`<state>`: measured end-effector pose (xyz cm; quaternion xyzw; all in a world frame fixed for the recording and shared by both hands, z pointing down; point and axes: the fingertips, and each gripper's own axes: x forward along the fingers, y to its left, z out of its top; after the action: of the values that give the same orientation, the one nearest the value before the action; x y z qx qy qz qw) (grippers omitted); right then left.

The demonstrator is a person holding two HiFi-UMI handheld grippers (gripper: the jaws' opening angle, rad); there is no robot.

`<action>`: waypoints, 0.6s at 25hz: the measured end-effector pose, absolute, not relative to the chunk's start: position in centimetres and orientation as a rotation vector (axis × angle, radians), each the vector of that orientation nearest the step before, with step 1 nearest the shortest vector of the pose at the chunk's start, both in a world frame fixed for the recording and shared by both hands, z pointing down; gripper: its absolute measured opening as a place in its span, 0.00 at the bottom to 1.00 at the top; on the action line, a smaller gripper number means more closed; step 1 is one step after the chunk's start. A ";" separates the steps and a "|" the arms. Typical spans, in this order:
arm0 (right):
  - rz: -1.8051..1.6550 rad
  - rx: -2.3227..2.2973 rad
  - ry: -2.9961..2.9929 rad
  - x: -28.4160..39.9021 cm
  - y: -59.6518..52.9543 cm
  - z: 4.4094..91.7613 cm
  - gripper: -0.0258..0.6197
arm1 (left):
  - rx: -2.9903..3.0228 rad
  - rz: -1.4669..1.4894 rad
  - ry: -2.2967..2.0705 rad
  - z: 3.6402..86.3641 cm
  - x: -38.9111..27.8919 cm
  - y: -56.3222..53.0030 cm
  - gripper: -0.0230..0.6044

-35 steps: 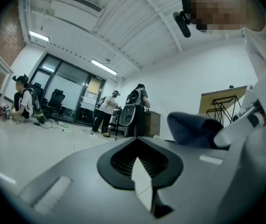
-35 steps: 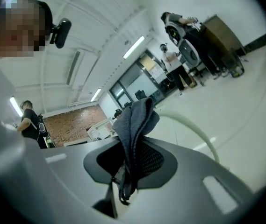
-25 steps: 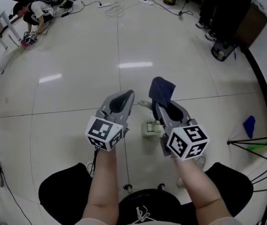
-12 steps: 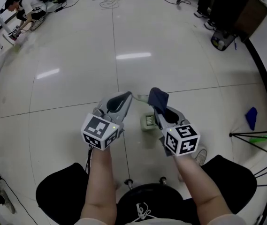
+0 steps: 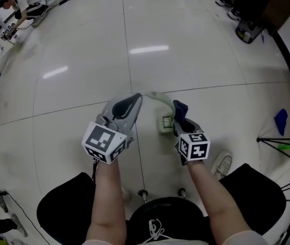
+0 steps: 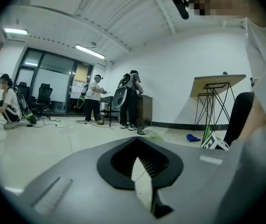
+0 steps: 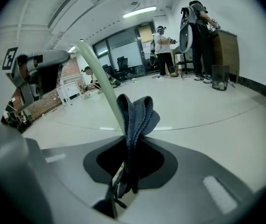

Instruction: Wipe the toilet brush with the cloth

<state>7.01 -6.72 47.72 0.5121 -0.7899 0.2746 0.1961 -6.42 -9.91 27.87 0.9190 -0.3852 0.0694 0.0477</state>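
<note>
A pale green toilet brush stands head-down on the floor, and its curved handle arcs up to the left. My left gripper is shut on the handle's top end; in the left gripper view its jaws are closed and the handle shows just past them. My right gripper is shut on a dark blue cloth right beside the brush's lower stem. In the right gripper view the cloth sticks up from the jaws and rests against the handle.
A black stool base with casters sits between my legs, with a white shoe to its right. On the right stand black tripod legs, near a blue rag on the floor. A person crouches far back left.
My right gripper has carried the cloth down and toward me, from up near the handle to beside the brush's lower stem. The left gripper has kept its hold on the handle's top.
</note>
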 end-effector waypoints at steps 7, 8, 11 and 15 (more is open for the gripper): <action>0.854 1.340 -2.110 7.6 -5.0 52.9 0.15 | 2.825 0.203 -1.193 27.3 -6.5 -10.1 0.05; 0.867 1.344 -2.095 8.1 -4.9 53.0 0.15 | 2.822 0.199 -1.194 27.4 -6.5 -10.2 0.05; 0.885 1.363 -2.107 9.2 -4.5 51.7 0.15 | 2.797 0.204 -1.202 27.9 -6.4 -10.6 0.05; 0.765 1.454 -2.255 9.9 -5.3 45.0 0.15 | 2.793 0.160 -1.198 27.4 -5.7 -10.3 0.05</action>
<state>9.94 -5.35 45.02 0.5132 -0.7958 0.2699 0.1747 -5.72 -10.32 27.40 0.9167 -0.3931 0.0527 0.0493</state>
